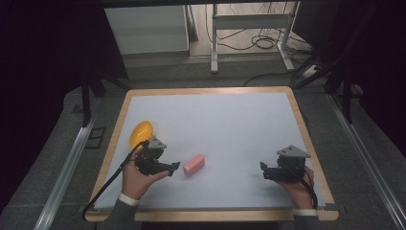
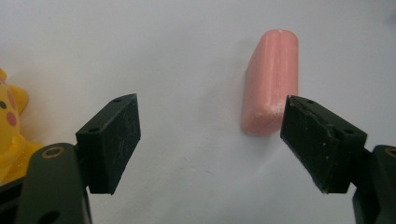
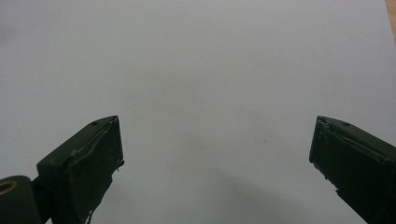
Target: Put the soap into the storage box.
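Over at the far left of the pink bar sat a glossy yellow rounded plastic toy, close to the wooden edge of the white-topped table. In the left gripper view that toy showed a pink cheek spot and dark dots, tucked beside the near finger. Next came the left gripper, held in the person's left hand, resting low between the toy and the bar, pointing toward the bar. Its fingers stood wide apart, holding nothing. And there was the landmark itself, the smooth pink rounded bar of soap-like material, lying flat on the table; in the left gripper view the bar lay just ahead of the right-hand finger, near it, contact impossible to tell. Well to the right of the bar, the right gripper sat in the right hand, its fingers spread wide over bare white surface, gripping nothing.
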A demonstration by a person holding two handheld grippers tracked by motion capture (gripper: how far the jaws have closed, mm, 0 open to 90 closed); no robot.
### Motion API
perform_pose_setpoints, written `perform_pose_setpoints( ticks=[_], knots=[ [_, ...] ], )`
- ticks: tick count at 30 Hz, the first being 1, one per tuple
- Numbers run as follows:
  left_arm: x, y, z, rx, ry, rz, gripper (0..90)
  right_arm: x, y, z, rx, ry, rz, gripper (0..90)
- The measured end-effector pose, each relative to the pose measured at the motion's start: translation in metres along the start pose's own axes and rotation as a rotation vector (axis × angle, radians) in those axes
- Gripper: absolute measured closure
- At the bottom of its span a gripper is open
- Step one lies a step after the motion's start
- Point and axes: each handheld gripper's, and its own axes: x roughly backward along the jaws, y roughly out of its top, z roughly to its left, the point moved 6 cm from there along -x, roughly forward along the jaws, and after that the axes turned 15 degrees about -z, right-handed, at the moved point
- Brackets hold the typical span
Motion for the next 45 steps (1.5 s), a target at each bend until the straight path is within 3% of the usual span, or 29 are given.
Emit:
perform_pose_setpoints(
  ticks=[11,17,25,35,42,45],
  knots=[
    [-0.011,0.006,-0.01,-0.037,-0.002,0.043,20.6,-0.001,-0.001,0.0,-0.004,0.0,0.006,2.4],
    [-0.021,0.011,-0.017,-0.039,-0.034,0.064,20.9,-0.001,-0.002,-0.001,-0.002,-0.003,0.008,2.4],
    [-0.034,0.013,-0.025,-0.044,-0.063,0.127,20.9,-0.001,-0.002,-0.001,-0.002,-0.002,0.011,2.4],
    [-0.045,0.019,-0.037,-0.071,-0.067,0.142,21.0,-0.002,-0.002,0.0,0.0,-0.003,0.011,2.4],
    [-0.056,0.014,-0.039,-0.067,-0.071,0.165,21.6,-0.003,-0.003,0.0,0.002,-0.003,0.015,2.4],
    [-0.06,0.014,-0.04,-0.061,-0.07,0.149,22.4,-0.003,-0.003,0.0,0.004,-0.002,0.017,2.4]
  ],
)
